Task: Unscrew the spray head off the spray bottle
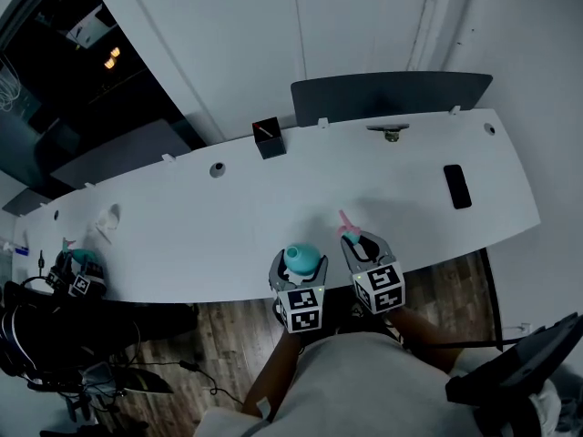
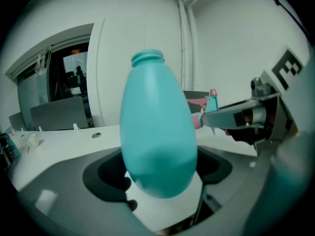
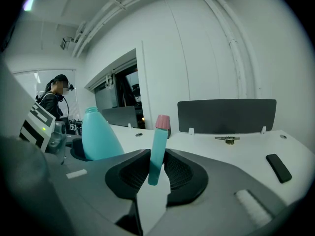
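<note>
My left gripper (image 1: pixel 300 268) is shut on the teal spray bottle (image 1: pixel 301 255) just above the white table's near edge. In the left gripper view the bottle (image 2: pixel 157 132) stands between the jaws with its neck (image 2: pixel 147 58) open and no head on it. The spray head (image 1: pixel 347 228), teal with a pink tip, is apart from the bottle and held to its right by my right gripper (image 1: pixel 362 246), which is shut on it. In the right gripper view the spray head (image 3: pixel 158 141) sticks up from between the pads, with the bottle (image 3: pixel 98 134) off to the left.
The long white table (image 1: pixel 228 217) carries a black phone (image 1: pixel 456 186) at the right, a small black box (image 1: pixel 268 138) and a metal piece (image 1: pixel 392 133) at the back. A dark panel (image 1: pixel 392 94) stands behind. Another marker cube and teal item (image 1: pixel 77 276) lie far left. A person (image 3: pixel 54 100) stands at the left.
</note>
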The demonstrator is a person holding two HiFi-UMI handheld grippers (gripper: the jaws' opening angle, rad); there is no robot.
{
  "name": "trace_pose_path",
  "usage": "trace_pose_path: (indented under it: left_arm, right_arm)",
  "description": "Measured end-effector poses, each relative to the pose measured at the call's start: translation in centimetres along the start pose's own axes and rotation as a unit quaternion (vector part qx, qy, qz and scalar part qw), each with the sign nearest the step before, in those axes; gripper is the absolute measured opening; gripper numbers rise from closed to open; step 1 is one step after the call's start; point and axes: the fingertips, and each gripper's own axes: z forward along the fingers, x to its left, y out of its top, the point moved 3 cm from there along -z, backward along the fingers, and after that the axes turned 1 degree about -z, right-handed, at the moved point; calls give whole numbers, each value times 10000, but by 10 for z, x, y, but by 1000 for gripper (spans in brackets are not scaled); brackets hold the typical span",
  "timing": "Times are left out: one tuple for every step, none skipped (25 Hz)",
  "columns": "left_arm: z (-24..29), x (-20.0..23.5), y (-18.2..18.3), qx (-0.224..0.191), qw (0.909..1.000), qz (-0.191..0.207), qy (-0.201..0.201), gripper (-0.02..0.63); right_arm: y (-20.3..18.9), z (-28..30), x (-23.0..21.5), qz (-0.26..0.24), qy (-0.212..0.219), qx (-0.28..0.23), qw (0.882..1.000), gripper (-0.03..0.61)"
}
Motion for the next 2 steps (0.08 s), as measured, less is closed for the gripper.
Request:
trace_pose_path:
  left_arm:
    - [1,0,1,-13,10000,4,13,410]
    - [2,0,1,-26,10000,7,26,410]
  right_arm:
    - [0,1,-1,-17,5,5,10000,91]
    - [0,2,-2,-34,10,11,10000,91]
